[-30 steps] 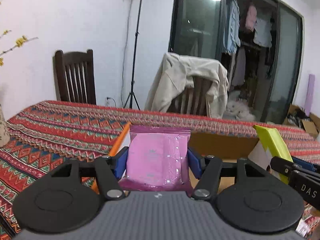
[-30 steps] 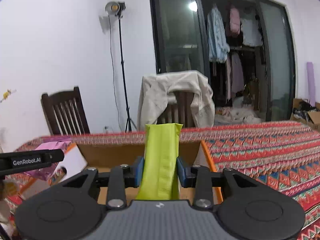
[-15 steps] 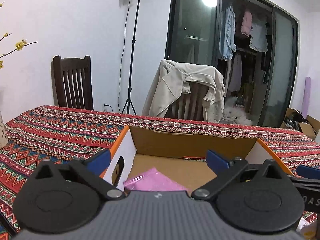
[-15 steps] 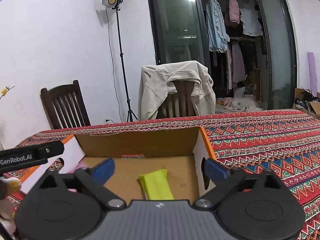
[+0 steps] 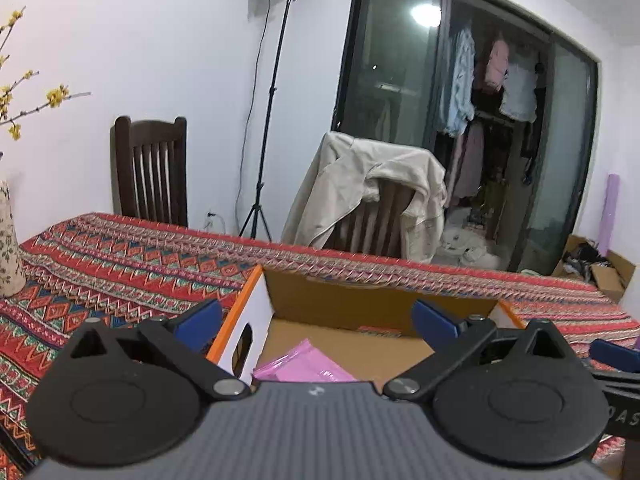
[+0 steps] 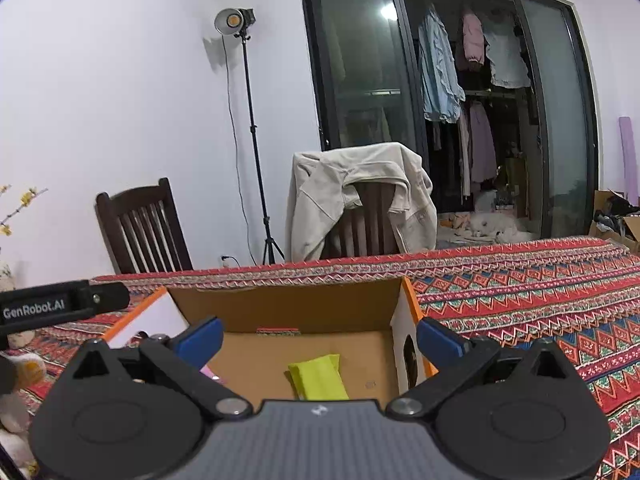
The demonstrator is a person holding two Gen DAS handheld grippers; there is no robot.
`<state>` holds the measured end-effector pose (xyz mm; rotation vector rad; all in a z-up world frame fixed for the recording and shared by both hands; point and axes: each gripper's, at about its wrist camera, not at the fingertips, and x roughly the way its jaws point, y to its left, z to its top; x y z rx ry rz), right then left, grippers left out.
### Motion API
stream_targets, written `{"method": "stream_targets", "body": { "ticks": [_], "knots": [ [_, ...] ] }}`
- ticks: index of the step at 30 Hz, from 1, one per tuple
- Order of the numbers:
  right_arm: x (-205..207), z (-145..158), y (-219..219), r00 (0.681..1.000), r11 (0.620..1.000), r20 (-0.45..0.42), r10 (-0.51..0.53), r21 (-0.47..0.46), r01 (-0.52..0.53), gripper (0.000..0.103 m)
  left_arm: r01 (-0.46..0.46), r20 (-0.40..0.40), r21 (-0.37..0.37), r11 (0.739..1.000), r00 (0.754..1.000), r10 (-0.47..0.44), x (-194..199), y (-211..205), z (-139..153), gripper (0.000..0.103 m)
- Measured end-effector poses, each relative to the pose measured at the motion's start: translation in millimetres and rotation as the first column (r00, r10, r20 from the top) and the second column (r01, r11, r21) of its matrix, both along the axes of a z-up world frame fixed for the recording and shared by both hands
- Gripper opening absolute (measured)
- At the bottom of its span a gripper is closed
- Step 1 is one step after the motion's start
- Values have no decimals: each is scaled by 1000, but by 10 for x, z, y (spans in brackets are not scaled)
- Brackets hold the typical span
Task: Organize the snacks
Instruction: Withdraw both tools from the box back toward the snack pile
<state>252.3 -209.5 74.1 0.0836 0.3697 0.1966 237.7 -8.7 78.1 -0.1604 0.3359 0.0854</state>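
Brown corrugated cardboard box with orange-edged white outer sides (image 5: 376, 312) sits open-topped on the desk under a red patterned woven cloth (image 5: 120, 256). Inside it, on the floor, lies a flat pink plastic snack packet (image 5: 304, 368) toward the left, and a yellow-green snack packet (image 6: 318, 376) lies farther right. Left gripper (image 5: 316, 318) stands spread wide above the pink packet, nothing between its blue pads (image 5: 200, 318). Right gripper (image 6: 318, 338) is likewise spread wide over the yellow-green packet, touching nothing. Beyond the desk stand a dark wooden chair (image 5: 152, 172) and a chair draped with a beige jacket (image 6: 360, 196).
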Motion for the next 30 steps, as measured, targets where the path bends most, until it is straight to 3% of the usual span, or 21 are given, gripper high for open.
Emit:
{"method": "stream_targets", "body": {
  "ticks": [12,30],
  "knots": [
    [-595,199,-23,999,998,-9,42,-44,-42,103,43,-40,10,999,998,-43,-549,21,152,103],
    [-1589,-125,-13,992,995,-89,93,-36,-96,103,58,-130,16,998,990,-55,-1533,168,-225,103]
  ]
}}
